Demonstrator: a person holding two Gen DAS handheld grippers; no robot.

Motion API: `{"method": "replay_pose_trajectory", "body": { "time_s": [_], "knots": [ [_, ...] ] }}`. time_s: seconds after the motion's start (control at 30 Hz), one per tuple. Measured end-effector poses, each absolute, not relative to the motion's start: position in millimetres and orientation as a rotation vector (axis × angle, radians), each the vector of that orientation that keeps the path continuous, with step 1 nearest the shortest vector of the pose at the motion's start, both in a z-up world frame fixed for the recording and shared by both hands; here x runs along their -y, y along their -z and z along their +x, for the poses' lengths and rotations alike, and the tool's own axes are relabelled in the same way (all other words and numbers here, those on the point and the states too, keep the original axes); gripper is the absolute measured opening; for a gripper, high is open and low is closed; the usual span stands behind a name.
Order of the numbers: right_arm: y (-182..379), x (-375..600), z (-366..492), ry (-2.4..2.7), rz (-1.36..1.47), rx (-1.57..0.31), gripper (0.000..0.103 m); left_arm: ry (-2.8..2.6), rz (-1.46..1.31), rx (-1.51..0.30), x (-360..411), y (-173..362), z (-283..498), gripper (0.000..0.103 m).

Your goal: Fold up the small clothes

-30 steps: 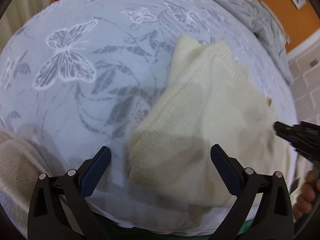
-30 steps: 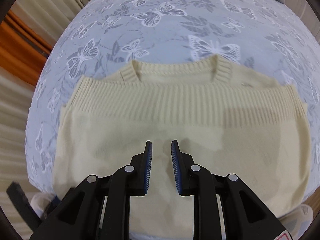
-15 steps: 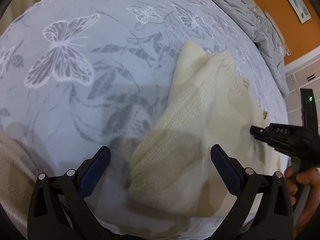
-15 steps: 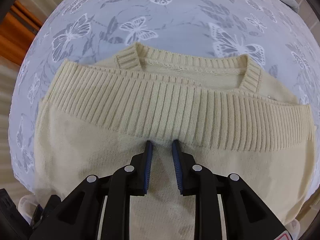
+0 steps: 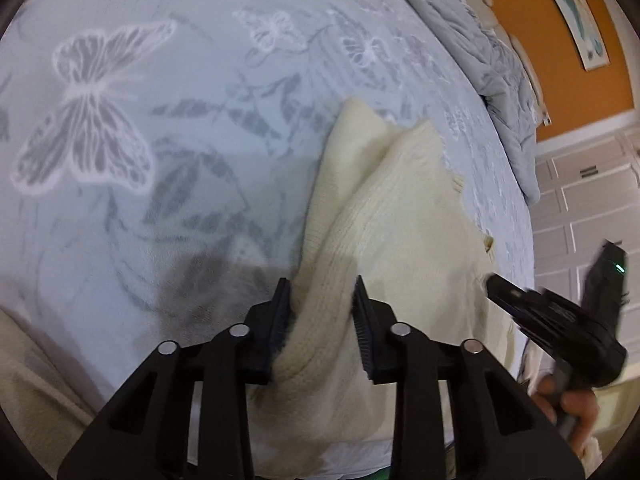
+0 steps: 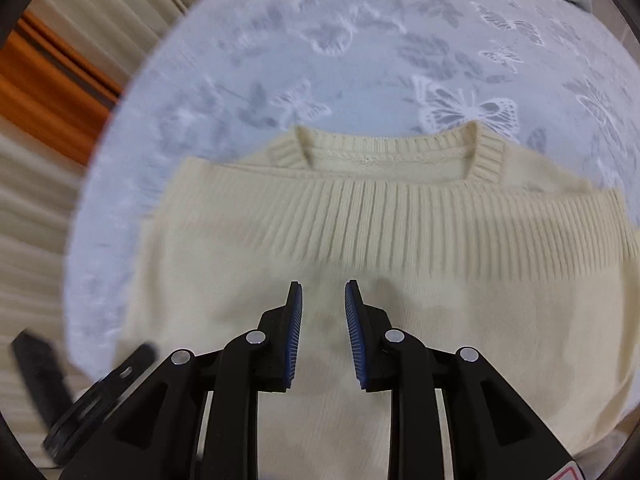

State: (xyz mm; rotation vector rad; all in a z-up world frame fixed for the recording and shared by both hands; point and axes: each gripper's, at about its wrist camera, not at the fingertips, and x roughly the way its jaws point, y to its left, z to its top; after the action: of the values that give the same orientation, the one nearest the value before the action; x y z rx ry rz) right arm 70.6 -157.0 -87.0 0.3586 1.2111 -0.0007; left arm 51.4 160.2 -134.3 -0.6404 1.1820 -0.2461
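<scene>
A cream knitted sweater (image 5: pixel 400 240) lies folded on the butterfly-print bedspread (image 5: pixel 160 160), its ribbed hem doubled up toward the collar (image 6: pixel 384 160). My left gripper (image 5: pixel 322 308) is closing its jaws on the sweater's near side edge, and the knit bunches up between both pads. My right gripper (image 6: pixel 323 312) hovers over the plain middle of the sweater (image 6: pixel 360 220), just below the ribbed band. Its jaws stand a narrow gap apart with nothing pinched. The right gripper (image 5: pixel 496 284) also shows at the sweater's far side in the left wrist view.
A rumpled grey blanket (image 5: pixel 480 60) lies along the far side of the bed. A beige cloth (image 5: pixel 24 380) sits at the near left edge. A hand (image 5: pixel 572 404) holds the right gripper. Pale curtains (image 6: pixel 40 200) hang beyond the bed's left edge.
My left jaws have gone from wide apart to closed in on the sweater's side edge. The right gripper dipped to the ribbed band, then drew back from it.
</scene>
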Motion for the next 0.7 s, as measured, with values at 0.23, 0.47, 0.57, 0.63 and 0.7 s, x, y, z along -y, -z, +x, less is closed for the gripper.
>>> {"method": "replay_pose_trajectory", "body": {
  "time_s": [0.23,0.47,0.57,0.63,0.7],
  "knots": [
    [93,167,4,0.020,0.328,-1.206,0.023,0.144,-0.721,-1.230,-163,138,52,0.074],
    [102,186,29,0.040,0.427,-1.202,0.025,0.165,-0.760,-1.223,-153,145,60,0.053],
    [123,191,47,0.049,0.475,-1.278,0.027,0.188,-0.703,-1.255,-143,143,65,0.031],
    [126,188,50,0.038,0.444,-1.282,0.036,0.206,-0.713,-1.232,-142,133,64,0.025],
    [124,181,50,-0.002,0.417,-1.270,0.049,0.253,-0.675,-1.173,-135,107,59,0.022]
  ]
}}
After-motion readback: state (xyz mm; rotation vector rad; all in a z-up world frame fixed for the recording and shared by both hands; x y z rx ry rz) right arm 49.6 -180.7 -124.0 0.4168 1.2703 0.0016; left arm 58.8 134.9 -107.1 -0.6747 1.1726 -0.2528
